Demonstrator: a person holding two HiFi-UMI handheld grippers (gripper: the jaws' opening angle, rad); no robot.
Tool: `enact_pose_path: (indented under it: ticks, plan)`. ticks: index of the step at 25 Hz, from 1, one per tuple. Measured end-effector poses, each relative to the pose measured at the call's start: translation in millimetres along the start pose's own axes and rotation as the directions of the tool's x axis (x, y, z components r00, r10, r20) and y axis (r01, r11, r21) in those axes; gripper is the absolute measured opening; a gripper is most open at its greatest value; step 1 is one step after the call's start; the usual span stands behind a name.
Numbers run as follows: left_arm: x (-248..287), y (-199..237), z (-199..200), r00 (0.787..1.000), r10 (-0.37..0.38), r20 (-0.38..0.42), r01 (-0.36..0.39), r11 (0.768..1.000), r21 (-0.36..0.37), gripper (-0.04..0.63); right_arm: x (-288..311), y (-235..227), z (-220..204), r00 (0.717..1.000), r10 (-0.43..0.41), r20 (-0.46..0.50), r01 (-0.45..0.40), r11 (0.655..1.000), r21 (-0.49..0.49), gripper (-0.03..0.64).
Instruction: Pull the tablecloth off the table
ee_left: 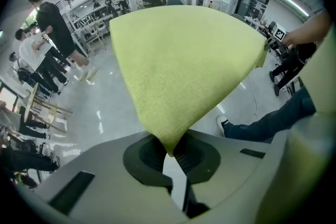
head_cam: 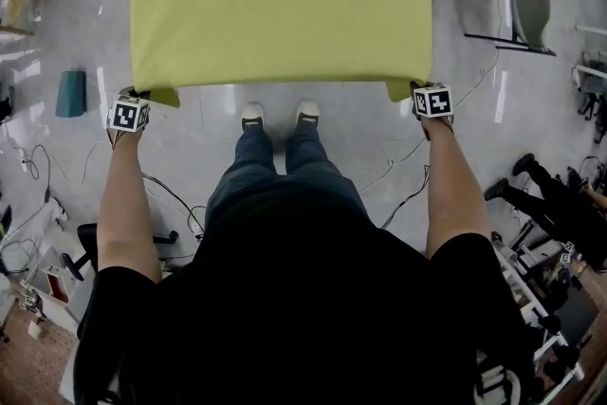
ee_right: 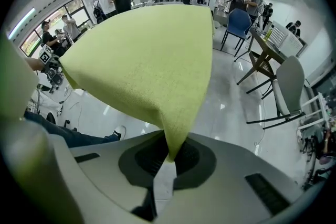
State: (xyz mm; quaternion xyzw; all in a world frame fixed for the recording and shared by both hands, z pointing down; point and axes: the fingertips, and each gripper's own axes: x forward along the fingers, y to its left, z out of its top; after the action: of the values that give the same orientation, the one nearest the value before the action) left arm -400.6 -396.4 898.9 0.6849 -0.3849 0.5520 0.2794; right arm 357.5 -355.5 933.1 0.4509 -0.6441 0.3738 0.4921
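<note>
Evidently at the very start of the pull, the yellow-green tablecloth point(head_cam: 280, 0) lies spread flat over the tabletop, which it hides entirely. Its near edge hangs just in front of the person's shoes point(head_cam: 280, 116). None of the cloth looks drawn off yet, so the whole removal appears to be left to do, though the far edge is out of frame. The grasp, at least, is made. The left gripper point(ee_left: 169, 152) is clamped tight on the near left corner, with the fabric running up from between its jaws in a taut wedge. The right gripper point(ee_right: 169, 157) pinches the near right corner in the same way. Both point steeply down toward the glossy grey floor point(head_cam: 213, 123). No brand, label or legible writing shows on the cloth or the grippers. The only print is the black-and-white square marker on each gripper's cube point(head_cam: 128, 115), a pattern rather than text.
</note>
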Motion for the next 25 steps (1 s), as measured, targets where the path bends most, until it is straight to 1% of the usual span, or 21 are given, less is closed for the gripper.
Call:
enact_pose_path:
  ticks: [4, 10, 13, 17, 21, 25]
  plan:
    - [-10, -3, -8, 1.0, -0.01, 0.009, 0.01, 0.999, 0.033, 0.028, -12, 7, -16, 1.0, -0.021, -0.019, 0.022, 1.0, 0.018, 0.026]
    - [-20, -5, -35, 0.999, -0.039, 0.013, 0.038, 0.996, 0.075, 0.028, -27, 27, -40, 0.998, -0.061, -0.029, 0.062, 0.997, 0.038, 0.026]
    - [-25, -6, -42, 0.997, -0.063, 0.037, 0.059, 0.993, 0.103, 0.028, -35, 36, -51, 0.995, -0.086, -0.041, 0.089, 0.995, 0.052, 0.026]
    - [-34, -3, -56, 0.993, -0.107, 0.055, 0.099, 0.985, 0.141, 0.028, -51, 49, -62, 0.989, -0.128, -0.067, 0.133, 0.988, 0.077, 0.026]
    - [-42, 0, -66, 0.982, -0.171, 0.083, 0.155, 0.974, 0.166, 0.028, -66, 65, -69, 0.982, -0.172, -0.079, 0.179, 0.979, 0.102, 0.026]
    - [-48, -5, -79, 0.972, -0.222, 0.076, 0.204, 0.96, 0.193, 0.028, -81, 72, -83, 0.972, -0.207, -0.111, 0.219, 0.97, 0.102, 0.026]
